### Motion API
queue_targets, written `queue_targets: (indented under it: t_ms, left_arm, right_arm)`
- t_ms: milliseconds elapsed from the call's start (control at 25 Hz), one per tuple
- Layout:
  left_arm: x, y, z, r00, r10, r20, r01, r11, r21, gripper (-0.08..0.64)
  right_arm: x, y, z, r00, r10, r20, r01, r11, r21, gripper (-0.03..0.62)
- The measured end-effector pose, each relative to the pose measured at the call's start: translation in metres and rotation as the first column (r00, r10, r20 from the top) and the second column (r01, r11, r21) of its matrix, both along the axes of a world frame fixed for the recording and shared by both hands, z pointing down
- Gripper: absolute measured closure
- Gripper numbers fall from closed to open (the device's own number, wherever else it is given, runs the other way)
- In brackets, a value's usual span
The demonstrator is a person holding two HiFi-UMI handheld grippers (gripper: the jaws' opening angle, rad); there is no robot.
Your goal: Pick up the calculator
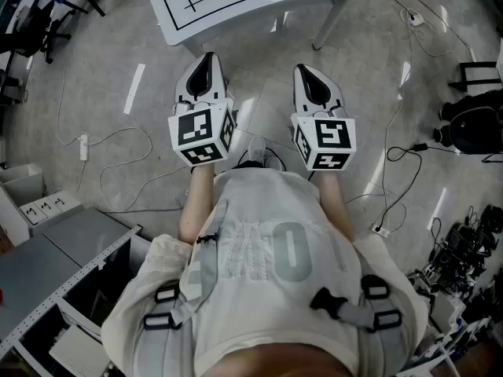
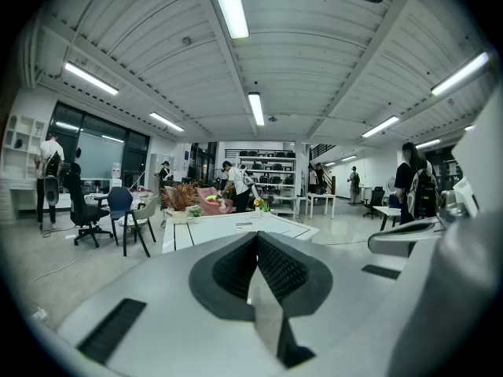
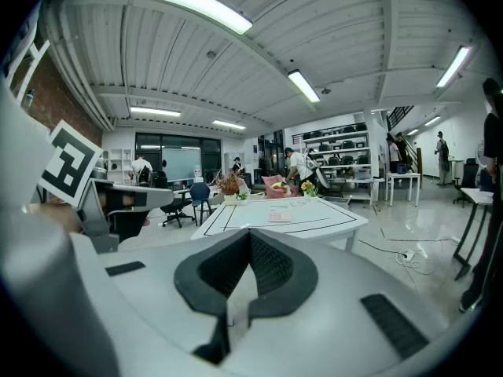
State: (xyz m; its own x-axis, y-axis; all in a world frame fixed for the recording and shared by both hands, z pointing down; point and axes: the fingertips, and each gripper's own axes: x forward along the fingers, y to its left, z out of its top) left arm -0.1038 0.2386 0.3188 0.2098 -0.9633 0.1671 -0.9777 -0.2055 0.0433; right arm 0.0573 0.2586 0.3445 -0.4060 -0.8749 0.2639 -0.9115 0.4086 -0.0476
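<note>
The person stands just short of the white table [image 1: 228,10], with the 2 grippers held out side by side at waist height and aimed almost level toward it. That looks like a ready stance before any reach.

The left gripper [image 1: 206,57] has its jaws pressed together with nothing between the dark pads. Its own view looks over the closed tips toward the table top beyond.

The calculator [image 3: 279,216] is, as far as I can judge, the flat pale pinkish slab lying on the table top, past the near edge and well apart from both grippers. It lies flat, face up. It is small and foreshortened from here, so I can only guess that its long axis runs away from the person, toward the far side of the table. I cannot tell which end carries the display.

The right gripper [image 1: 302,67] mirrors the left, its jaws together and empty, and it points more directly at the slab. That makes it the likelier one to do the pick, and its jaws would have to part first.
</note>
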Motion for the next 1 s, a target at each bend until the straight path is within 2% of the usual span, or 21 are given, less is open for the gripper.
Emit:
queue_targets:
  t_ms: [320, 560, 680, 1000]
  left_arm:
    - [-0.017, -0.010, 0.000, 1.000, -0.010, -0.020, 0.010, 1.000, 0.005, 0.540]
    - [-0.034, -0.022, 0.001, 0.998, -0.005, -0.056, 0.006, 1.000, 0.022, 0.540]
    - [-0.047, -0.030, 0.004, 0.997, -0.002, -0.082, 0.004, 1.000, 0.022, 0.540]
    - [-0.055, -0.063, 0.016, 0.997, 0.008, -0.073, -0.007, 1.000, 0.010, 0.540]
  right_arm:
    - [-0.011, -0.006, -0.001, 1.000, -0.003, -0.007, 0.003, 1.000, 0.001, 0.588]
    - [-0.022, -0.018, 0.003, 0.999, 0.026, 0.028, -0.025, 1.000, -0.016, 0.588]
    - [-0.029, -0.023, 0.007, 0.999, 0.046, 0.014, -0.046, 0.999, -0.016, 0.588]
    - [-0.033, -0.054, 0.016, 0.998, 0.063, -0.028, -0.063, 0.997, -0.035, 0.588]
